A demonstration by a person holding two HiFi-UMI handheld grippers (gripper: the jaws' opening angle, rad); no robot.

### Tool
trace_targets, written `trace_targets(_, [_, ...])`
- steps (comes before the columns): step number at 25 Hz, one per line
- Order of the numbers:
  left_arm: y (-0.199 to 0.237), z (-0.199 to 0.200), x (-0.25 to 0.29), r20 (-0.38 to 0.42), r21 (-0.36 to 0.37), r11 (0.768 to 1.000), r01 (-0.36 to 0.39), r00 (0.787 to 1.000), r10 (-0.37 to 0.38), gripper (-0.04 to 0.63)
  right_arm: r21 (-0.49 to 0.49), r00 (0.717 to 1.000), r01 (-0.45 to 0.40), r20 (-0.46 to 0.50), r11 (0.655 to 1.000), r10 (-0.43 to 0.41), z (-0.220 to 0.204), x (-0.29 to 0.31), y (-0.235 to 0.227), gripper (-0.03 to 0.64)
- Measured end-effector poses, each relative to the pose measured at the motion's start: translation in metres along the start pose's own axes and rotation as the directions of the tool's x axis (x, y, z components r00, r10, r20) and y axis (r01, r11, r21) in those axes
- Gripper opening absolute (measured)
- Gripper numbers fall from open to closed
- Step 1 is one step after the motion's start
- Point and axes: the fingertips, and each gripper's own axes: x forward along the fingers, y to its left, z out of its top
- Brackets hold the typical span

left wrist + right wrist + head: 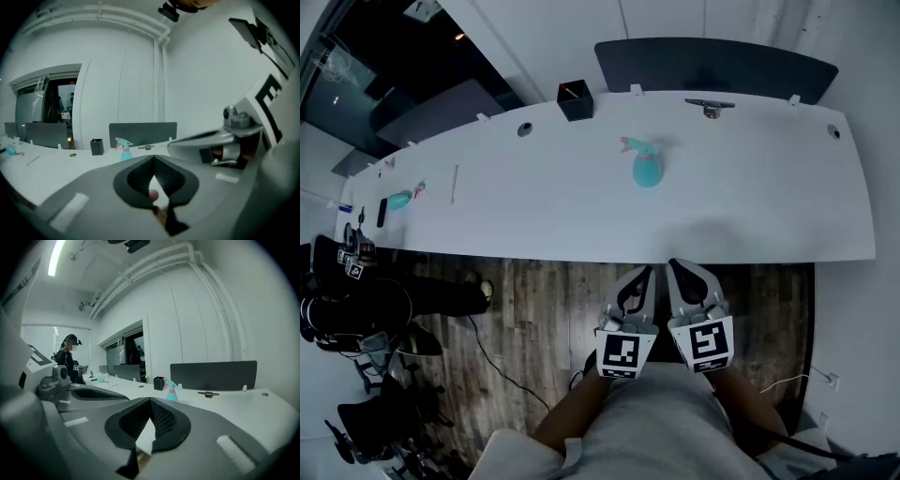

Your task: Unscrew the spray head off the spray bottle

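Closed grippers [646,270] [674,264], seemingly empty, face distant spray bottle [646,170].

The left gripper [648,272] and right gripper [674,265] have smooth grey shells, black ribbed pads [165,176] and a white cube [623,354] with black square markers; the person wears a light grey top [666,427]

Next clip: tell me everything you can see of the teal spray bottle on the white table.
The spray bottle is small, with a rounded teal body that looks like plastic and a pink spray head in place on top, nozzle pointing left in the head view. It stands upright on the white table, toward the far side, right of a black box. Only the table touches it.
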Motion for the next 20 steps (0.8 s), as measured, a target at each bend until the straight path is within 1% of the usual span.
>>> trace_targets(5, [0.006, 0.0, 0.025, -0.036, 0.001, 0.999, -0.033, 0.999, 0.033, 0.002, 0.031, 1.0, -0.021, -0.022, 0.999, 0.021, -0.006, 0.011, -0.025, 0.002])
trace_targets(11, [0.026, 0.007, 0.056, -0.017, -0.022, 0.998, -0.055, 0.998, 0.055, 0.002, 0.019, 0.998, -0.032, -0.049, 0.999, 0.033, -0.007, 0.037, -0.04, 0.002])
trace_targets(13, [0.032, 0.005, 0.07, -0.024, -0.026, 0.998, -0.051, 0.998, 0.05, 0.002, 0.007, 0.997, -0.033, -0.063, 0.999, 0.034, -0.007, 0.05, -0.047, 0.002])
trace_targets(16, [0.043, 0.004, 0.094, -0.025, -0.026, 0.999, -0.025, 0.999, 0.024, 0.002, -0.011, 0.996, -0.023, -0.087, 1.0, 0.022, -0.006, 0.072, -0.058, 0.002])
trace_targets(20, [0.069, 0.007, 0.131, -0.038, -0.033, 0.999, 0.008, 0.999, -0.009, 0.002, -0.039, 0.991, -0.019, -0.131, 0.999, 0.013, 0.0, 0.108, -0.073, 0.002])
